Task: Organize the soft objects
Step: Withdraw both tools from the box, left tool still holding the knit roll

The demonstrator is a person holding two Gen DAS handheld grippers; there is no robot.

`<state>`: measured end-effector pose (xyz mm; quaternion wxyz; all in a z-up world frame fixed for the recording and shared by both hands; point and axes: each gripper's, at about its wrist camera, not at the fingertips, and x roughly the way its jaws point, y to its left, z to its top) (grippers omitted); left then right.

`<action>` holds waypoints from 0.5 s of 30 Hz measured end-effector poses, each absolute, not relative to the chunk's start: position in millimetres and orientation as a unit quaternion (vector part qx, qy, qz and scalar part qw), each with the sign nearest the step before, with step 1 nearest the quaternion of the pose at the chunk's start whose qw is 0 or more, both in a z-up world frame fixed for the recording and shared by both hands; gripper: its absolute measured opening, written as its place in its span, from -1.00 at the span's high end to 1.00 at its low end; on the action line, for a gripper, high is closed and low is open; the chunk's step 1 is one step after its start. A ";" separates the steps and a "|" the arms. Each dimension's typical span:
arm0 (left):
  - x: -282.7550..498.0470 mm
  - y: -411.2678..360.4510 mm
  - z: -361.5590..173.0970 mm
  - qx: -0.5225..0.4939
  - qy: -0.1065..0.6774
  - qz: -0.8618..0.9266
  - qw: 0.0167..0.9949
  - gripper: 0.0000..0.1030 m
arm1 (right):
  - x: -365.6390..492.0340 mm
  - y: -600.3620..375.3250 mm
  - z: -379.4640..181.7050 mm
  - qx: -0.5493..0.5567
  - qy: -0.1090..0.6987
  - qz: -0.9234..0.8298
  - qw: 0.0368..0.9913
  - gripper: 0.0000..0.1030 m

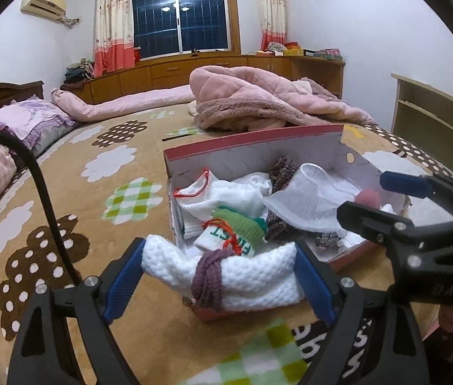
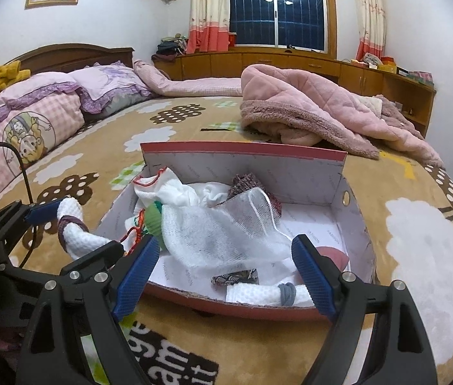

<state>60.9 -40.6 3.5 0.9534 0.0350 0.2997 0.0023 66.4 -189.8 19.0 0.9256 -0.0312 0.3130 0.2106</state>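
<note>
Between the blue pads of my left gripper sits a white rolled cloth bundle tied round its middle with a purple band; the jaws stand wide and clamp the roll by its two ends, so its long axis runs straight across from pad to pad. It hangs just at the near left corner of the shoe box, whose red-edged near wall lies directly ahead and below. My right gripper is spread wide with nothing in it, poised over the near wall of that same box, above a white mesh cloth. A second tied white roll already lies inside against the near wall, I think flat on the floor, though the rim partly hides it. My left hand is the nearer one for dropping the bundle in, moving forward over the corner.
</note>
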 end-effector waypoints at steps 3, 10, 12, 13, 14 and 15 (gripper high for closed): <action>54.7 -40.7 3.9 0.037 0.299 0.007 0.954 -0.78 | 63.2 -189.1 17.7 -0.028 0.315 0.212 0.925 -0.67; 42.7 -40.2 1.1 0.035 0.306 0.013 0.951 -0.78 | 53.6 -185.4 15.2 -0.031 0.317 0.211 0.924 -0.67; 41.4 -39.1 -0.5 0.030 0.310 0.017 0.950 -0.78 | 51.6 -185.2 14.0 -0.030 0.319 0.211 0.924 -0.67; 40.5 -38.2 -1.3 0.026 0.312 0.020 0.950 -0.78 | 50.8 -185.7 13.7 -0.028 0.320 0.211 0.923 -0.67; 39.6 -37.5 -1.8 0.023 0.313 0.022 0.949 -0.78 | 50.1 -186.6 13.3 -0.026 0.322 0.211 0.923 -0.67; 38.5 -36.9 -2.5 0.020 0.315 0.022 0.949 -0.78 | 48.7 -187.9 12.8 -0.023 0.323 0.210 0.922 -0.67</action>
